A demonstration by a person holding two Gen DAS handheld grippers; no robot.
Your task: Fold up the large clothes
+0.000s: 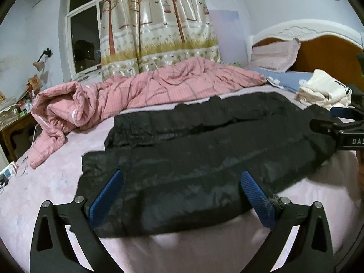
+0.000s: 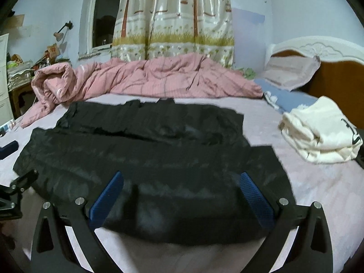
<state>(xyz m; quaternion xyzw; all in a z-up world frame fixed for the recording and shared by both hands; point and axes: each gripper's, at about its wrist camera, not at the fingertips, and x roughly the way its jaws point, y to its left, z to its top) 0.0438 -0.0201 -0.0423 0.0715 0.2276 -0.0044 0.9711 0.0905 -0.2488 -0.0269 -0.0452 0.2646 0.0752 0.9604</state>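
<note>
Both the left gripper (image 1: 182,191) and right gripper (image 2: 182,191) gape wide over the black garment (image 1: 204,150), holding nothing; its slick, puffy fabric may slip from a shallow pinch. Uneven lifts would skew the fold

Your left wrist camera is looking low across the bed (image 1: 56,182) from its near edge, facing the curtain (image 1: 159,27) and window (image 1: 84,38), sitting close over the left end of the black garment (image 1: 193,159). Your right wrist camera is facing the same way from further right, just as close over the garment's (image 2: 147,159) right end. Both views are sharing the garment, the pink quilt (image 2: 147,79), the curtain and the headboard (image 2: 341,77).
</note>
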